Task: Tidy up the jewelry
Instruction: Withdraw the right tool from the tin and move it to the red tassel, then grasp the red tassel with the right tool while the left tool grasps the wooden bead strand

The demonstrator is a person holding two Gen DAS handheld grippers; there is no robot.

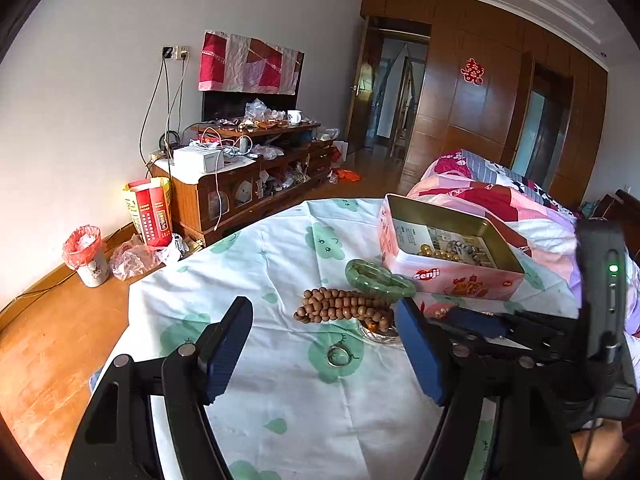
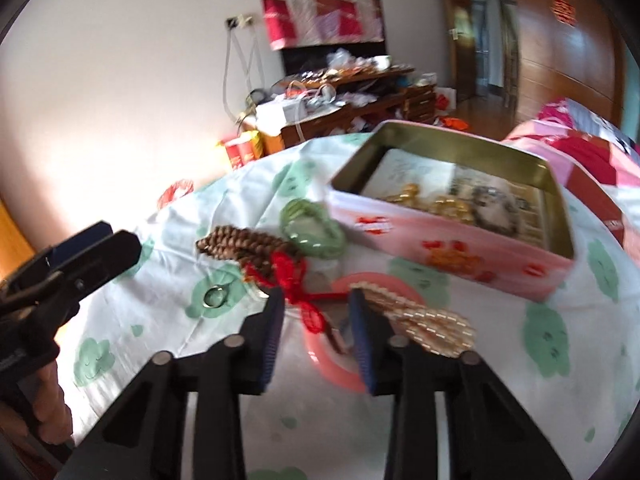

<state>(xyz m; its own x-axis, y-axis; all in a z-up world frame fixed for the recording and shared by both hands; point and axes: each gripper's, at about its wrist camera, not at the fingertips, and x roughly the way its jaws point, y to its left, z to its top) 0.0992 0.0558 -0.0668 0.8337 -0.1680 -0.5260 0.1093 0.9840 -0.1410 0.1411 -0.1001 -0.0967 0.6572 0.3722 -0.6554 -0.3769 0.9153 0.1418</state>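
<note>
While the right gripper (image 2: 316, 316) hangs low over the table with its jaws partly open around a red knotted cord (image 2: 296, 280), nothing looks gripped yet; the cord lies between the blue pads over a pink dish (image 2: 340, 372). I'd say the step in hand is picking up that red-tasselled piece, and it would go best if the jaws close on the knot itself, not the loose tail, and lift straight so the pale bead strand (image 2: 424, 320) draped just beside the right pad doesn't come along. The left gripper (image 1: 324, 344) stands wide open and empty, with a small silver ring (image 1: 338, 356) lying on the cloth between its fingers.

Just beyond sit the brown wooden beads (image 1: 340, 308), touching the green bangle (image 1: 380, 280), and behind them the open pink tin (image 1: 452, 276) that already holds gold beads.

Only the right wrist view shows the red cord, the pink dish and the pale strand clearly, though it is blurred; the left wrist view hides most of them behind its right finger, yet gives the ring and the tin's contents sharply.
</note>
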